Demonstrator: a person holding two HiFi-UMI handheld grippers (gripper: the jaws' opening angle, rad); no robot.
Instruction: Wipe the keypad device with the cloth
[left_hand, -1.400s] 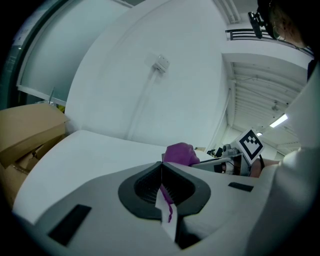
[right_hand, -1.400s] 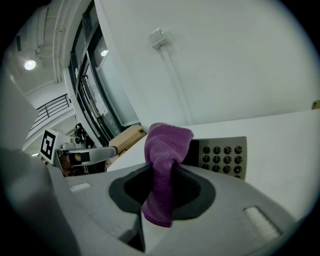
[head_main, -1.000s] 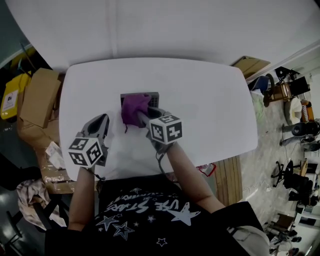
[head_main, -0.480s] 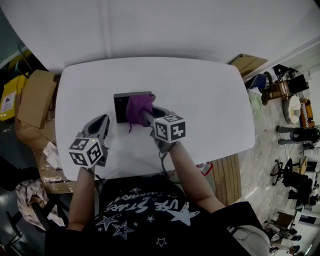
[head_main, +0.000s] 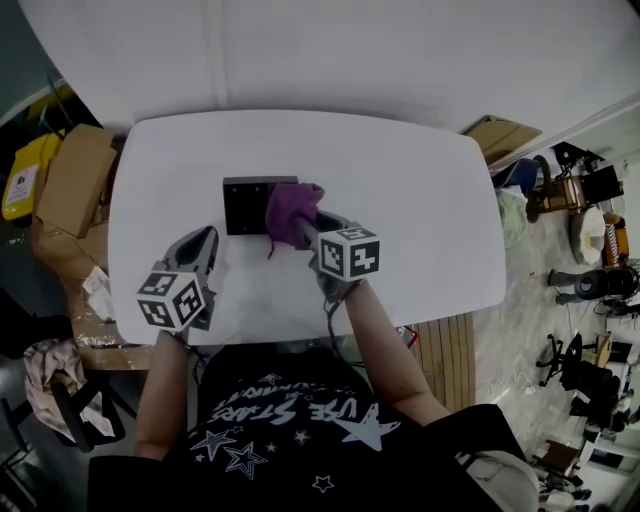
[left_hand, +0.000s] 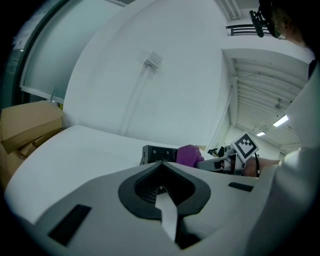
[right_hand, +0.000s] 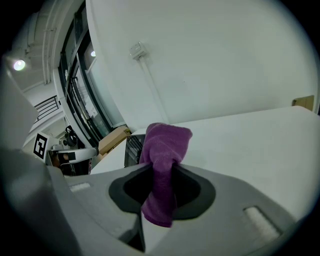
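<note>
Right claw (right_hand: 161, 169): forearm extended forward, jaws clamped on the purple cloth (head_main: 291, 211). The cloth overlaps the right edge of the keypad device (head_main: 245, 205), which lies on the white counter (head_main: 410, 200). Left claw (left_hand: 161, 165): jaws closed on nothing, positioned near the counter's front-left, apart from the device

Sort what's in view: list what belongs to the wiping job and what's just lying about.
Job in hand:
keypad device
purple cloth
right gripper, shut on the cloth
white table under them

Lying about:
left gripper, shut and empty
cardboard boxes left of the table
wooden board at the far right corner
</note>
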